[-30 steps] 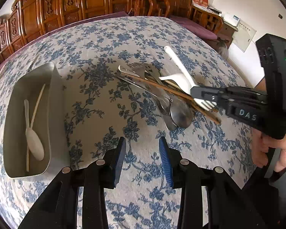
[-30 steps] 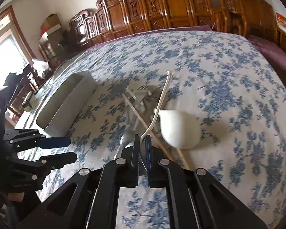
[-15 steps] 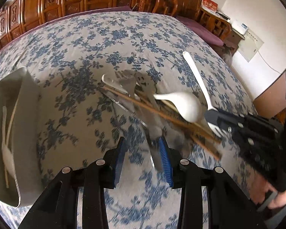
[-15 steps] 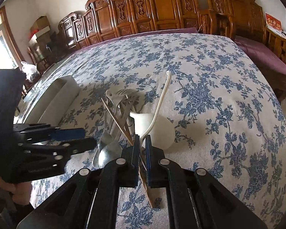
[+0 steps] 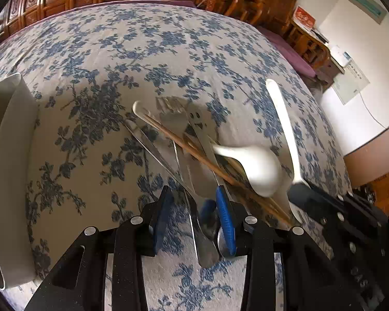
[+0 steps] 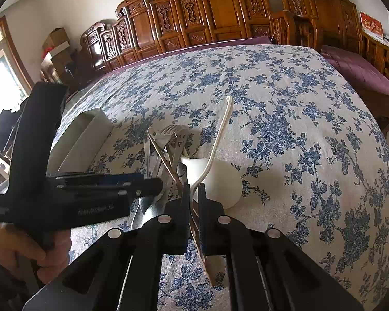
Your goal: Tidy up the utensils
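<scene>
- My right gripper (image 6: 193, 190) is pinched shut on the tine end of a white plastic fork (image 6: 218, 140), whose handle rises away over the table toward the far chairs.
- My left gripper (image 5: 194, 202) is partly spread, its blue-padded fingers (image 5: 226, 215) straddling the near ends of the steel utensils; I can't tell whether the pads press on anything.
- Between those fingers lie a steel spoon bowl (image 5: 207, 243) and a knife blade (image 5: 153, 147).
- The pile holds steel forks (image 5: 173, 114), one with a smiley face cut into it, wooden chopsticks (image 5: 194, 153) laid across, and a white ceramic soup spoon (image 5: 256, 165) on top.
- Everything rests on a blue-flowered tablecloth (image 6: 285, 108).
- A white rectangular tray (image 5: 15, 140) sits well apart at my left.
- Carved wooden chairs (image 6: 215, 18) line the far edge.
</scene>
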Demonstrator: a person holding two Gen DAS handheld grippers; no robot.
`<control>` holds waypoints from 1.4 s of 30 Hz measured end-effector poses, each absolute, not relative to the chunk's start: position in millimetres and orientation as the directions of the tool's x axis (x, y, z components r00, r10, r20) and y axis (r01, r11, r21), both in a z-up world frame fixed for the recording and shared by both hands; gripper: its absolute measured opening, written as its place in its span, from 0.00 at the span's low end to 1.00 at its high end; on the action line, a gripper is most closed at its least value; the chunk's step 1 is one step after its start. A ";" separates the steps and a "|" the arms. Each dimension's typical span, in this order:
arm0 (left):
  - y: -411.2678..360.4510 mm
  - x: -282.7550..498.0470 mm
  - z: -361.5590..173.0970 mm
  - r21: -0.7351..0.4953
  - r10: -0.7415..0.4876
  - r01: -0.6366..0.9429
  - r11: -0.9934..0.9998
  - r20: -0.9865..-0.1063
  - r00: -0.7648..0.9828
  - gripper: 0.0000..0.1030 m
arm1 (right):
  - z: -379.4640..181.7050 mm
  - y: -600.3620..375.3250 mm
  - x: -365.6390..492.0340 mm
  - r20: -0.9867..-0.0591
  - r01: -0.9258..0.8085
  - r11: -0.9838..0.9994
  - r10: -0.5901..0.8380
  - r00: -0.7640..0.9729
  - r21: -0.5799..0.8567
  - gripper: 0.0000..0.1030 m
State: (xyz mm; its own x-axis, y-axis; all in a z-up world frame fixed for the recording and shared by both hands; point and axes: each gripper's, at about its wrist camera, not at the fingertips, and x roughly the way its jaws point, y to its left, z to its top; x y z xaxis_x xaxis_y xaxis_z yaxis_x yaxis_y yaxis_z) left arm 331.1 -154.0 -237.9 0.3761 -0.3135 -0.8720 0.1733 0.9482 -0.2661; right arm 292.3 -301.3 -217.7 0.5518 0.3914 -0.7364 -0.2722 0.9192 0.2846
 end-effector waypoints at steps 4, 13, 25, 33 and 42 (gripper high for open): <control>-150.1 337.7 -239.3 -0.239 -0.279 0.149 0.960 -0.879 0.386 0.24 | -217.2 -301.1 292.3 -0.736 -0.274 0.919 0.391 0.552 0.283 0.07; -133.6 339.2 -239.0 -0.240 -0.264 0.111 0.964 -0.884 0.387 0.07 | -216.7 -299.0 292.4 -0.737 -0.280 0.920 0.389 0.552 0.275 0.07; -113.5 330.1 -227.1 -0.203 -0.235 0.121 0.972 -0.873 0.428 0.01 | -217.6 -293.8 292.3 -0.743 -0.292 0.921 0.383 0.548 0.260 0.07; -105.0 315.5 -211.2 -0.160 -0.219 0.163 0.974 -0.859 0.463 0.01 | -217.3 -287.4 291.1 -0.747 -0.308 0.917 0.387 0.541 0.252 0.07; -100.6 298.4 -184.4 -0.099 -0.197 0.211 0.972 -0.833 0.517 0.01 | -216.2 -272.6 283.5 -0.746 -0.337 0.900 0.423 0.515 0.278 0.07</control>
